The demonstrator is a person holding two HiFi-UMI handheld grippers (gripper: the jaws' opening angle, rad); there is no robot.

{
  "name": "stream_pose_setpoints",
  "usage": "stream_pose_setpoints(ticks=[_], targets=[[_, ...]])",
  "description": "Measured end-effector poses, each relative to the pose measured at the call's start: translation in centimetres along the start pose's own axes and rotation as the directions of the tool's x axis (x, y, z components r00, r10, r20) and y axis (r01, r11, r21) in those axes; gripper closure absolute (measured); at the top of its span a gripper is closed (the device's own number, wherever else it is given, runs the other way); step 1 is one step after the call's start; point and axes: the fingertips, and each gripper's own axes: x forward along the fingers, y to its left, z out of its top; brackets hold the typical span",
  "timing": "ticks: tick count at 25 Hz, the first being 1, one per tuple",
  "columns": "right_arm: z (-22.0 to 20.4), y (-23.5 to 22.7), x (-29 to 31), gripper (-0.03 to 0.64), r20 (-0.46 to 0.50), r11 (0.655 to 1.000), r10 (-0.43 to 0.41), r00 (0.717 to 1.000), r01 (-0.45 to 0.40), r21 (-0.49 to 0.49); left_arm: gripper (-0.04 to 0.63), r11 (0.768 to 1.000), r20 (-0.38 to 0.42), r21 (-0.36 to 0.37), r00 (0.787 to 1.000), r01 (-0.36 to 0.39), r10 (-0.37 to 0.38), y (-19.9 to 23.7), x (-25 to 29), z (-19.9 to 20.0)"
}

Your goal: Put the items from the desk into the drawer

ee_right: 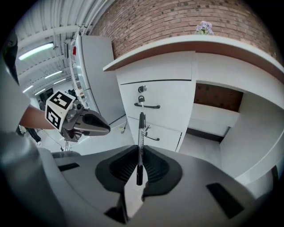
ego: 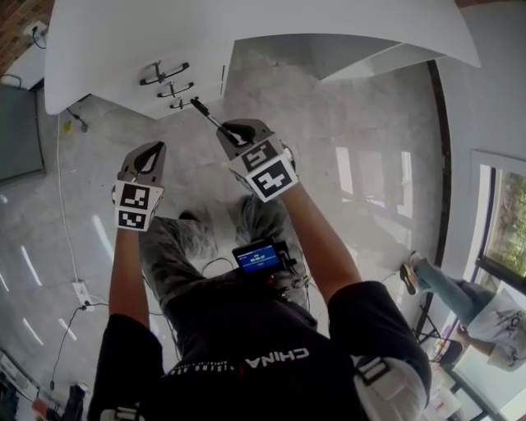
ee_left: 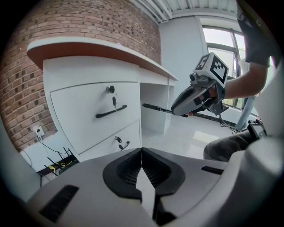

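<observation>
A black marker pen [ee_right: 141, 142] sticks out forward from my right gripper [ee_right: 140, 153], which is shut on it. From the head view the pen [ego: 209, 117] points toward the white desk's drawers [ego: 168, 82], both shut, with black handles. My right gripper [ego: 233, 131] hovers in front of them, above the floor. My left gripper [ego: 148, 154] hangs to its left, jaws closed with nothing between them. In the left gripper view the left gripper [ee_left: 142, 151] faces the upper drawer [ee_left: 84, 115], with a key in its lock, and the right gripper [ee_left: 199, 95] with the pen [ee_left: 159, 108].
The white desk top [ego: 246, 25] overhangs the drawers, with an open knee space [ee_right: 222, 115] to their right. A small flower [ee_right: 203, 27] stands on the desk. Cables and a power strip [ego: 82, 292] lie on the floor at left. Another person [ego: 481, 316] sits at bottom right.
</observation>
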Motion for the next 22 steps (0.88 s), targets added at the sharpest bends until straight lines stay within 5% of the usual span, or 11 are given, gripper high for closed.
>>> stream_pose_setpoints(ticks=[15, 22], targets=[[-6.8, -4.5, 14.9, 0.569, 0.139, 0.982, -0.001, 0.99, 0.027, -0.185, 0.583, 0.985, 0.156, 0.127, 0.983, -0.115, 0.095, 4.9, 13.8, -8.3], [-6.6, -4.8, 15.1, 0.569, 0.14, 0.984, 0.008, 0.99, 0.017, -0.177, 0.581, 0.976, 0.104, 0.188, 0.99, -0.11, 0.092, 5.8, 14.8, -8.2]])
